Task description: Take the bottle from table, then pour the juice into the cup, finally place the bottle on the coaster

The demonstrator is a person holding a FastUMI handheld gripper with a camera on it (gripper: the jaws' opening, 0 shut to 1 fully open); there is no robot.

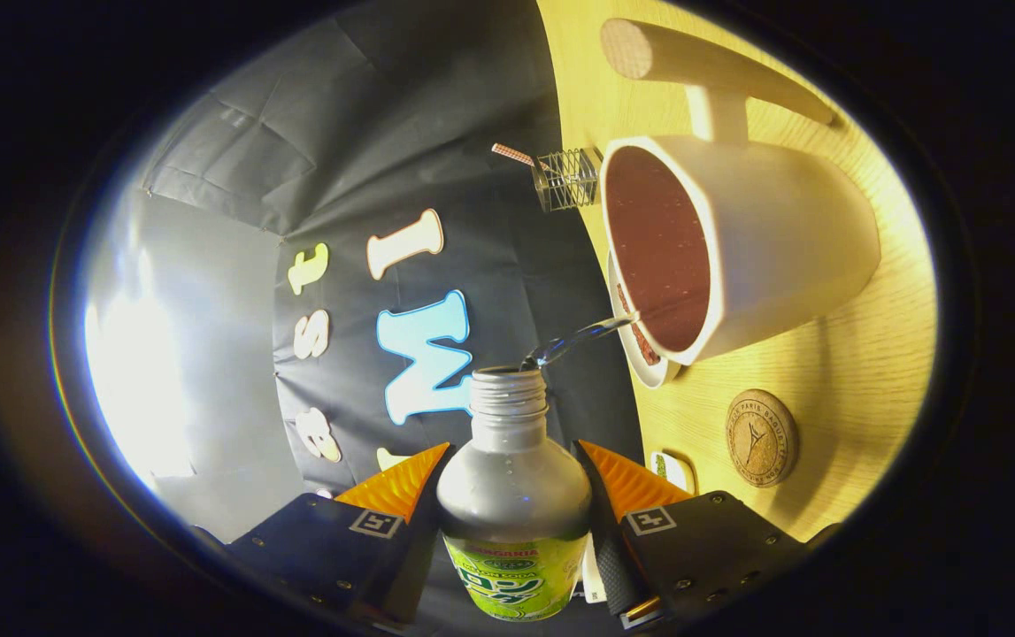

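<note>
Gripper view, whole scene rolled sideways: the light wooden tabletop stands as a near-vertical plane beyond and to one side of the fingers.

Gripper: both fingers clamp the grey metal bottle with a green label, one finger on each side of its shoulder. Bottle sits squarely between the fingers, uncapped, threaded neck pointing ahead.

A thin clear stream of liquid leaves the bottle mouth and arcs across to the rim of the white ceramic cup with a dark reddish-brown interior. The stream meets the near lip of the cup. The cup rests on a small white saucer, of which only an edge shows below the cup's rim. Liquid level inside the cup: cannot tell.

Round cork coaster with a stamped emblem lies on the tabletop just beside the cup, bare, nothing on it.

Other items on the table: a pale wooden T-shaped stand beyond the cup; a small wire basket at the table edge with a striped straw sticking out of it. A small white and green object lies near the coaster; identity unclear.
</note>
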